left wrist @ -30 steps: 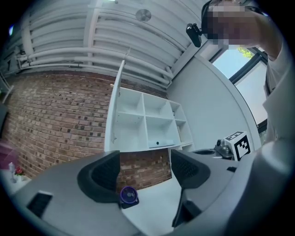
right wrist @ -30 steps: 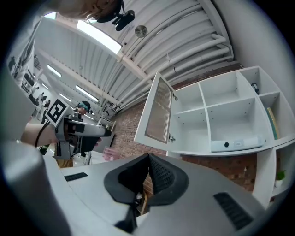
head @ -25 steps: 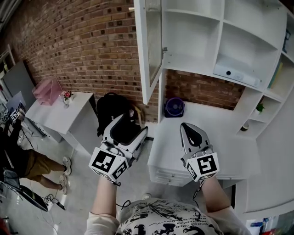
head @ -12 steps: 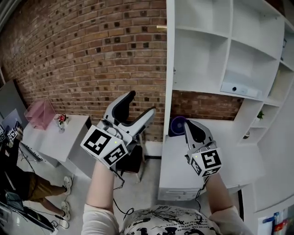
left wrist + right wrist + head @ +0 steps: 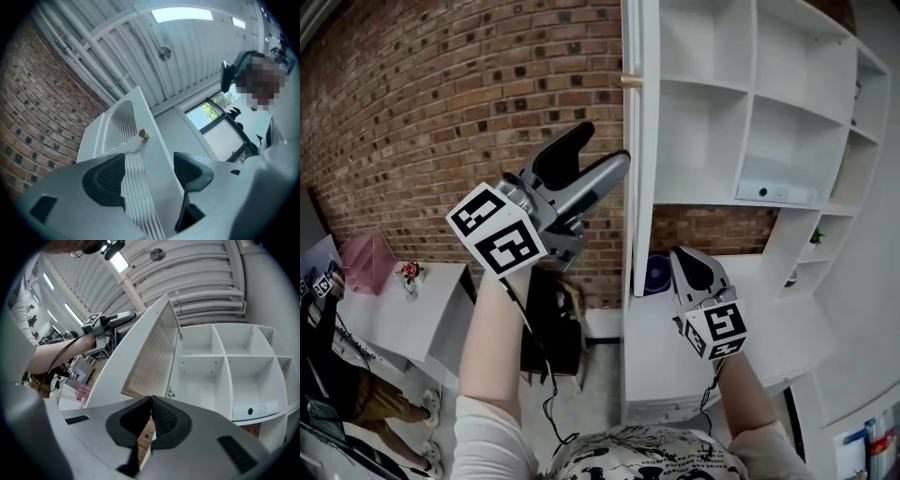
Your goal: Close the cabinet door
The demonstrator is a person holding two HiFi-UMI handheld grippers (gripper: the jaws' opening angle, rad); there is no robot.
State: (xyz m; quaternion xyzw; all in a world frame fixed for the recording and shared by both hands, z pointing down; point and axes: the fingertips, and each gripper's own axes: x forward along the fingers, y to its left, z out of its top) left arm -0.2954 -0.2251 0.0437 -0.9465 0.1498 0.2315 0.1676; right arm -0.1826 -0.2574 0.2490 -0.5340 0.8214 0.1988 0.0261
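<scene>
The white cabinet door [image 5: 628, 187] stands ajar from the shelf unit [image 5: 750, 112] and shows edge-on in the head view, with its gold knob [image 5: 628, 82] high up. My left gripper [image 5: 602, 148] is raised and open, its tips at the door's outer face below the knob. From the left gripper view, the door's ribbed glass panel [image 5: 136, 187] runs between the open jaws of my left gripper [image 5: 147, 173], and the knob [image 5: 143, 134] lies beyond. Whether a finger touches the door I cannot tell. My right gripper [image 5: 694, 272] hangs low, shut on nothing. In the right gripper view, the right gripper [image 5: 150, 416] faces the door [image 5: 154, 352].
A white desk [image 5: 675, 347] stands under the shelves with a blue fan [image 5: 656, 274] at its back. A black chair [image 5: 548, 328] is beside it. Further left are a white table [image 5: 403, 319], a pink box [image 5: 370, 262] and a person [image 5: 328, 375]. A brick wall [image 5: 441, 94] is behind.
My left gripper has risen from waist height up to the door's outer face. The head view has tilted upward. The right gripper has barely moved.
</scene>
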